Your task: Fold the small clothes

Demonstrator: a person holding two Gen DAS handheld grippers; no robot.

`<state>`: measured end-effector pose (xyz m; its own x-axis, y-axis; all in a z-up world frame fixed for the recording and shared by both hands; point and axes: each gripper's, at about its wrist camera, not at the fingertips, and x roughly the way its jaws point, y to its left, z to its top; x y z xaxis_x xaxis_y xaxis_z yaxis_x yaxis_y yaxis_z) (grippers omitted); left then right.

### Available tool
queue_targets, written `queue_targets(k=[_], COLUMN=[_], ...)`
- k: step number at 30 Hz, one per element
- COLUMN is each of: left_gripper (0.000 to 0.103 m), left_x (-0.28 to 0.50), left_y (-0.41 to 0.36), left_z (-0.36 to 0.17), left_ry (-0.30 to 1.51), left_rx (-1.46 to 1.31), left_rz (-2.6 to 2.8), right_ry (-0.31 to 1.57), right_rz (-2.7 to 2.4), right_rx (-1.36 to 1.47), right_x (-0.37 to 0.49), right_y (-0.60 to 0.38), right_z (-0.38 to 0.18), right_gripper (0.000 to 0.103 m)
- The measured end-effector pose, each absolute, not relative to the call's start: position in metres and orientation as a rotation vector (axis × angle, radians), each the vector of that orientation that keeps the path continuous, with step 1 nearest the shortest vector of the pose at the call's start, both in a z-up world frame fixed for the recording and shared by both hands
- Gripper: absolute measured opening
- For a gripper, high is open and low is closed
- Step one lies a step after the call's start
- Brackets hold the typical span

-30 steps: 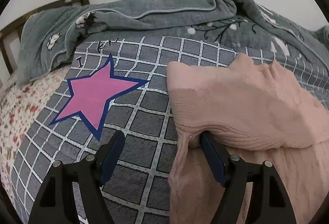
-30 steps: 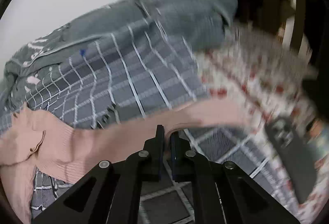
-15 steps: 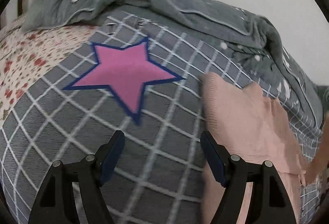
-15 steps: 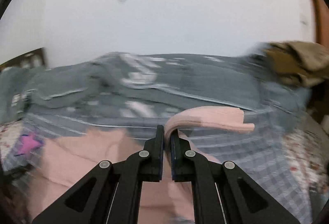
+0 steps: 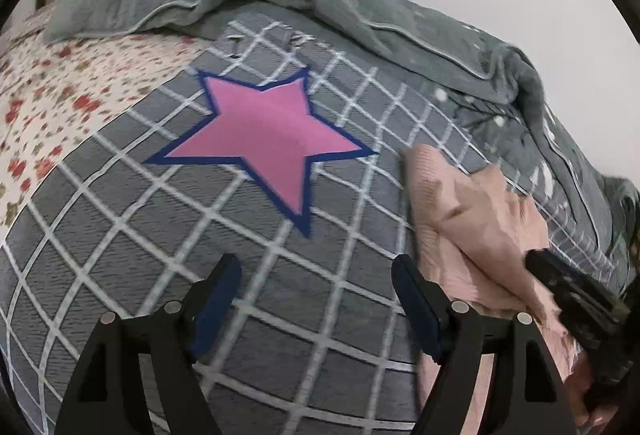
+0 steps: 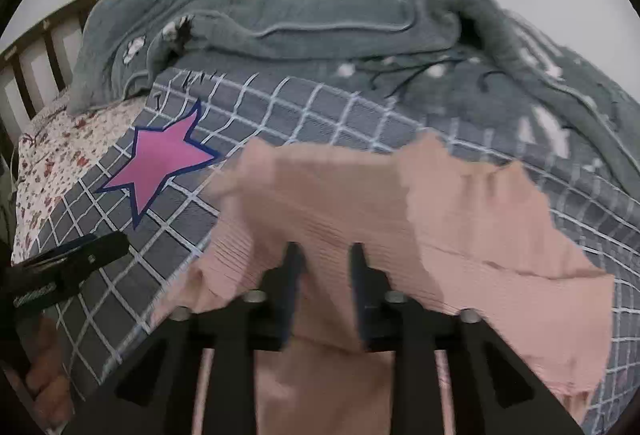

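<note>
Your pink ribbed-knit garment [image 6: 420, 227] lies soft and rumpled on the grey quilt [image 5: 120, 275], whose white grid lines cross a flat-woven surface; a glossy pink star [image 5: 268, 139] with a navy border is stitched on it, and a plush grey-green blanket [image 5: 360, 15] is heaped along the far edge. A floral sheet [image 5: 60, 95] shows to the left of your left tongs [image 5: 316, 299].

Those left tongs stand wide apart with nothing between the blue pads, only quilt; the garment lies just to their right, past the right-hand finger. Your right tongs [image 6: 326, 279] are opening, and knit fabric sits between and under the two fingers, though the pads no longer press on it.

A second ago the right tongs were clamped shut on a stretched sleeve out over the floral side; now the sleeve is laid across the body of the garment. The left tongs, which then had their right finger on the pink hem, have slid off to the left.

From the right tongs, the garment's long axis runs left to right across the view, the folded-over part pointing toward the star.
</note>
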<state>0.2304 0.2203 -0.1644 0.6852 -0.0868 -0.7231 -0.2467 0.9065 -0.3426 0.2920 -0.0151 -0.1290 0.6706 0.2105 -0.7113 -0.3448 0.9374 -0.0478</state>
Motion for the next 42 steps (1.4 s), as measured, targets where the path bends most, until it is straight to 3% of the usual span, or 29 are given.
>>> queue_targets(k=[1,7,14,21,23,25,27,32,38,40,42], left_gripper=[0.076,0.076,0.075,0.075,0.075,0.075,0.074,0.067,0.067,0.068,0.068], left_x=[0.231,0.238,0.255,0.267,0.269,0.270,0.271,0.277,0.278,0.279,0.280], left_y=[0.215,0.185,0.159,0.155,0.154,0.153,0.152,0.146,0.138,0.137,0.135], left_z=[-0.163,-0.157,-0.163,-0.174,-0.175,-0.174,-0.175,-0.177,-0.177,-0.178,-0.179], left_ry=[0.813,0.771,0.773,0.799,0.800,0.794,0.790,0.797,0.804,0.809,0.816], left_rx=[-0.433,-0.442,-0.421,-0.436,-0.434,-0.427,-0.418,-0.390,-0.341,-0.337,-0.323], left_rz=[0.075,-0.036,-0.003,0.039,0.045,0.044,0.045,0.046,0.050,0.054,0.063], right_ry=[0.750,0.625,0.709,0.804,0.813,0.791,0.782,0.819,0.767,0.687,0.643], right_rz=[0.302,0.156,0.093,0.088,0.060,0.028,0.031,0.038,0.130,0.155,0.148], right_rx=[-0.184,-0.176,-0.095,-0.099,-0.133,-0.125,-0.020,0.159,0.033,0.062,0.099], right_x=[0.289,0.257,0.237,0.248,0.256,0.258,0.258,0.262,0.243,0.231,0.229], right_y=[-0.026,-0.122,-0.222,-0.234,-0.232,-0.237,-0.255,-0.286,-0.274,-0.281,-0.284], right_z=[-0.125,-0.111,-0.135,-0.161,-0.162,-0.161,-0.162,-0.168,-0.151,-0.139,-0.132], right_gripper=[0.050,0.051,0.051,0.051,0.049,0.032,0.024,0.021,0.029,0.044,0.047])
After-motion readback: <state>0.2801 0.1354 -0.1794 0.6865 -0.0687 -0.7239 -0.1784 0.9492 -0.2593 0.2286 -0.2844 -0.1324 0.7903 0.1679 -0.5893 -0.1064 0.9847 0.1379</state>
